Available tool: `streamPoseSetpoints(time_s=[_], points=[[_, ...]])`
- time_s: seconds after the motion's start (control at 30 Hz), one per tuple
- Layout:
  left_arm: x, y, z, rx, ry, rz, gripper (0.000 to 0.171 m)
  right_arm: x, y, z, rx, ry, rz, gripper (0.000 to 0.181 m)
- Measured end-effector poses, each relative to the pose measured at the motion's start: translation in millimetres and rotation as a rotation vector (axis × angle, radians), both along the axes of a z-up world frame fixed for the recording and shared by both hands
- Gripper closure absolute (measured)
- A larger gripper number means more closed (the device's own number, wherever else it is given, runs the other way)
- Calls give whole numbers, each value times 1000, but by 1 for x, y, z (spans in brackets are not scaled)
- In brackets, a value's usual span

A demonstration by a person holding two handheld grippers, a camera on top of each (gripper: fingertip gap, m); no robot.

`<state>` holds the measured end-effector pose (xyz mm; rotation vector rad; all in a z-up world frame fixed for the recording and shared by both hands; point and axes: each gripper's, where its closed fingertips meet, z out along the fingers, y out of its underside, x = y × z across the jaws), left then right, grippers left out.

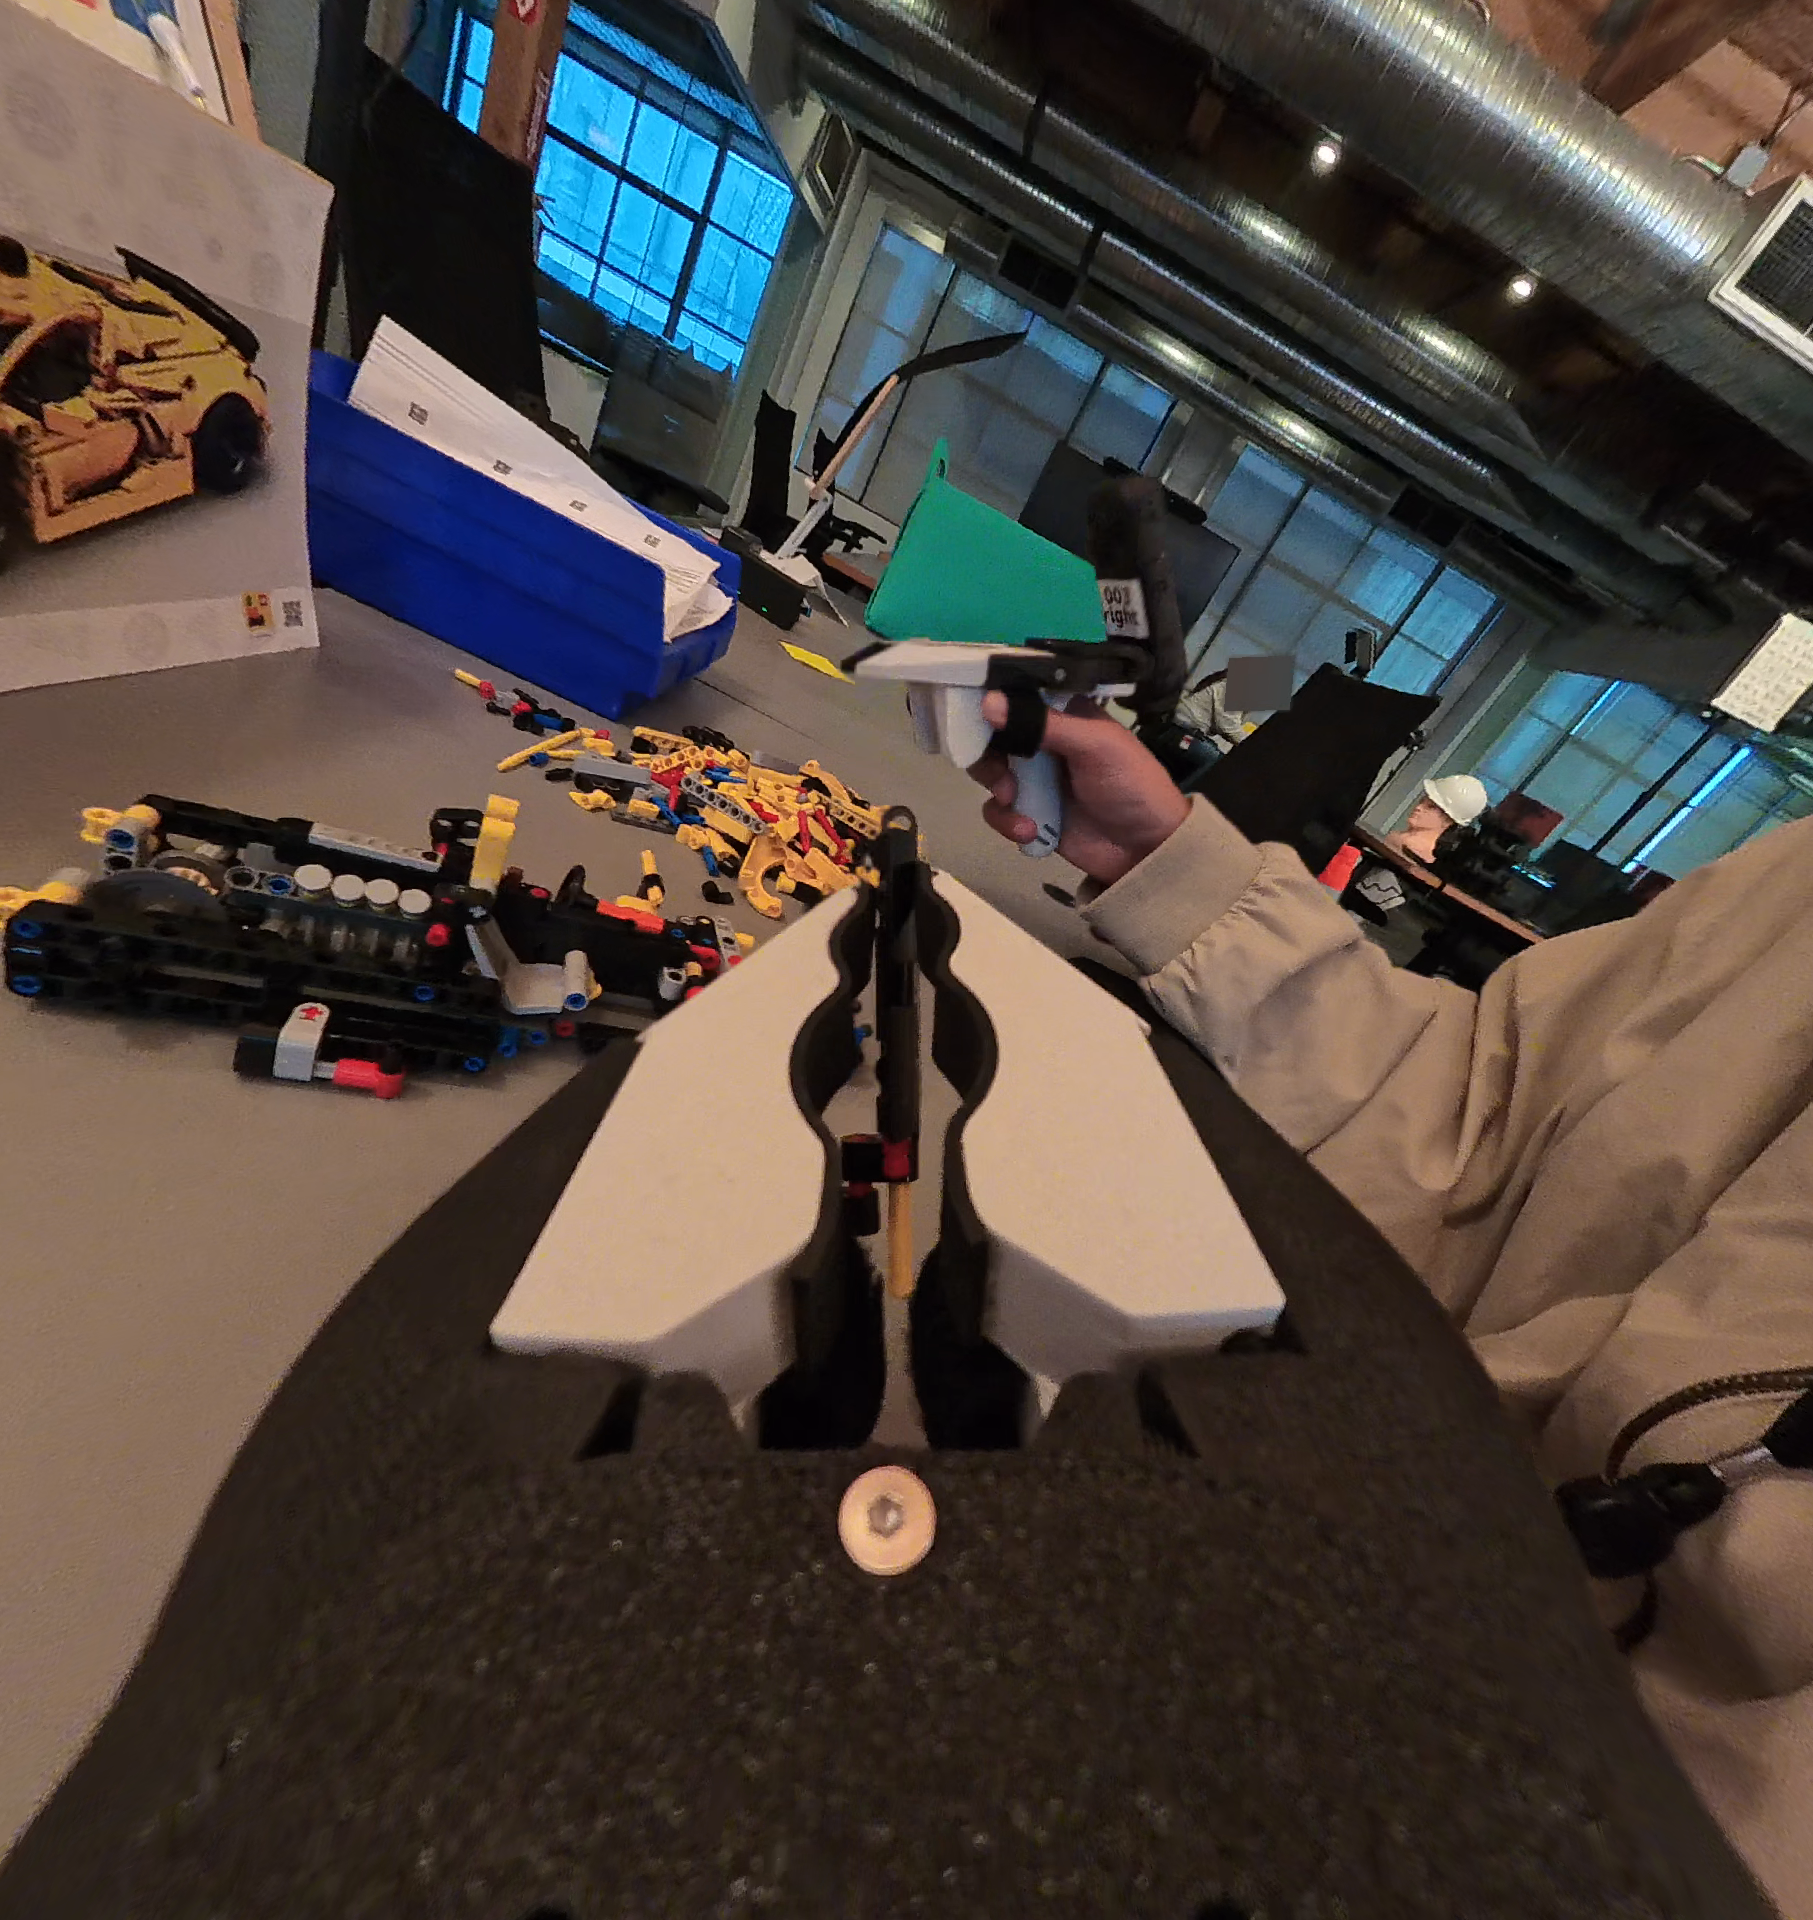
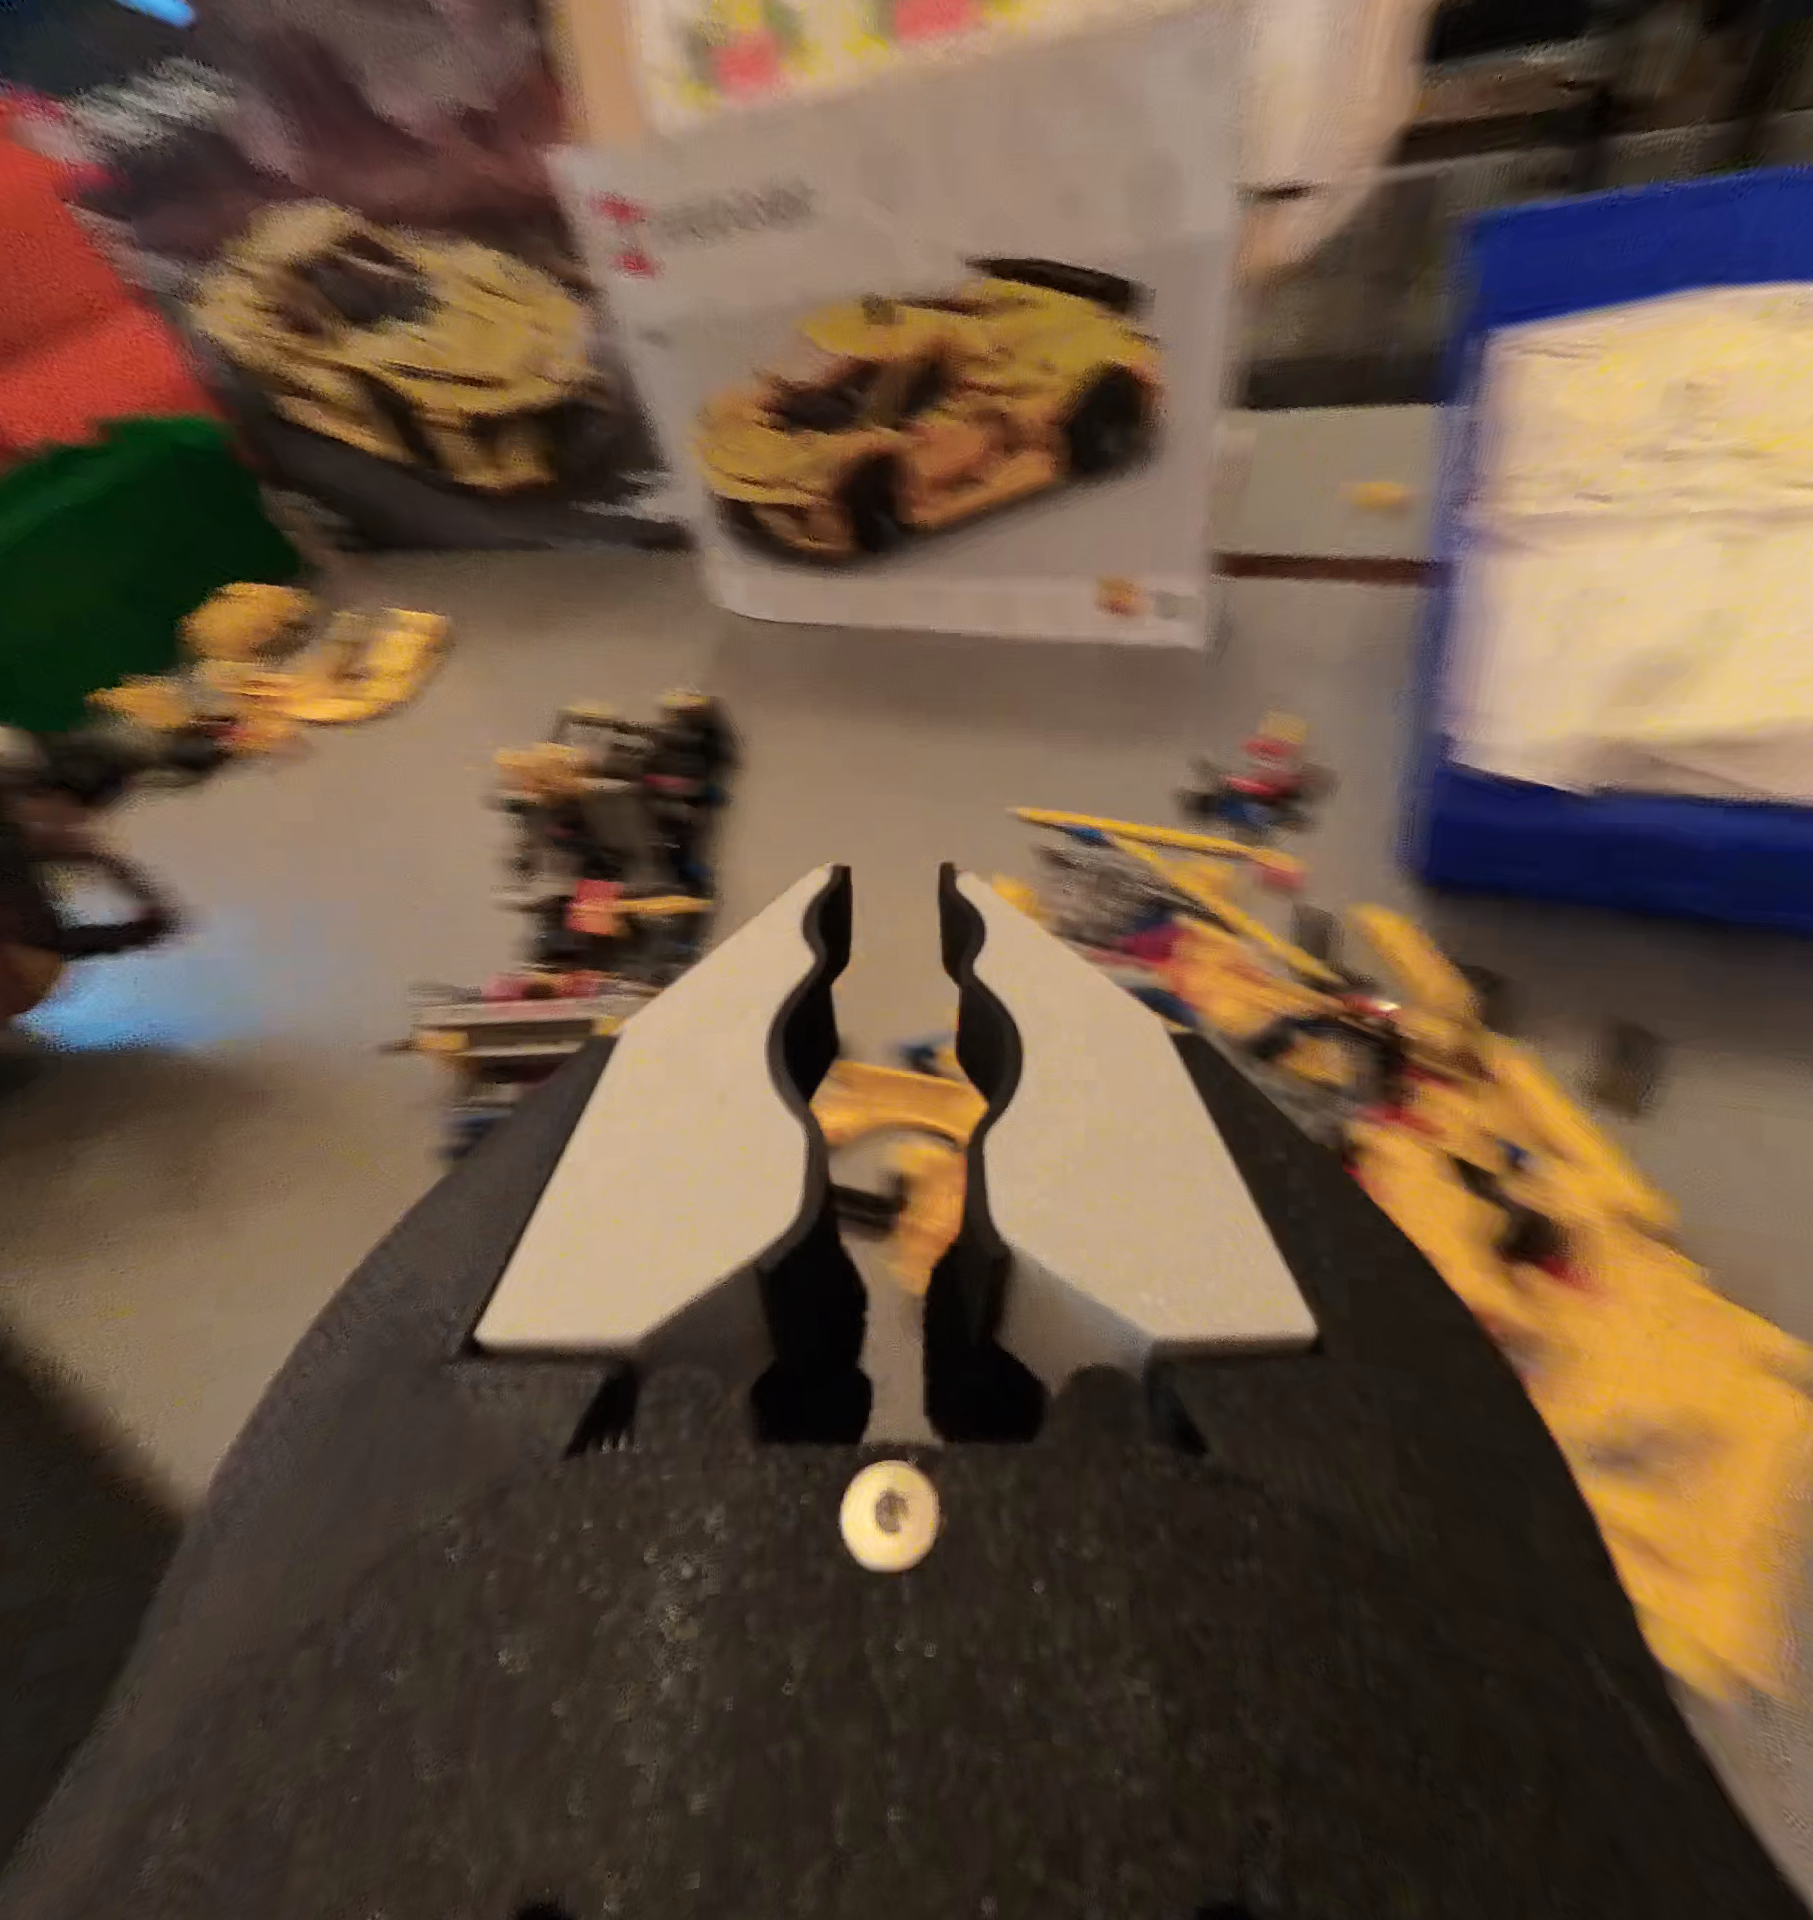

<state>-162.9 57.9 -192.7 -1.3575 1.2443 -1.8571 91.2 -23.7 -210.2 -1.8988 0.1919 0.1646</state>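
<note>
left wrist view has my left gripper (image 1: pixel 897 914) clamped along a thin black rod piece (image 1: pixel 898 997), light, stiff, likely slippery, above the table (image 1: pixel 206 1299), while my right gripper (image 2: pixel 894 883) hangs parted, empty.

My left gripper (image 1: pixel 897 894) is clamped on a slim black beam piece (image 1: pixel 897 997) with a red connector and yellow pin at its near end, lying lengthwise between the fingers. My right gripper (image 2: pixel 894 883) hangs slightly parted, holding nothing, above loose yellow pieces (image 2: pixel 1401 1060).
</note>
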Motion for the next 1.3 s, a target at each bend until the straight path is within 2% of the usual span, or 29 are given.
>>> streamPoseSetpoints(time_s=[0.07,0.13,0.17,0.2,0.27,0.33,0.4,0.47,0.6,0.83,1.03,1.07,1.2,1.3], points=[[2,-4,-3,7,15,-16,165,-74,24,14,66,128,234,163],[2,-9,-5,19,23,-33,164,-164,38,22,113,336,546,153],[3,-10,-6,18,23,-34,165,-199,42,19,103,430,659,145],[3,-10,-6,15,24,-34,165,-224,45,11,73,482,736,143],[4,-11,-6,3,18,-33,165,-250,53,-7,36,499,771,149],[4,-16,-5,-12,12,-52,165,-259,61,-10,82,512,746,152],[5,-19,-4,-35,6,-70,165,-259,61,3,149,548,744,158],[4,-22,0,-93,-4,-107,165,-256,60,3,166,509,749,174],[3,-27,1,-190,6,-187,165,-257,54,7,168,553,788,175],[1,-31,-4,-87,20,-188,164,-255,50,6,136,618,812,175],[-1,-32,-2,-72,3,-190,165,-260,50,5,160,552,811,175],[0,-32,-2,-70,2,-182,165,-263,52,3,153,545,811,170],[2,-33,-1,-66,-3,-181,165,-266,50,1,129,502,828,175],[-1,-34,-6,54,5,-181,165,-266,48,-2,94,558,850,175]])
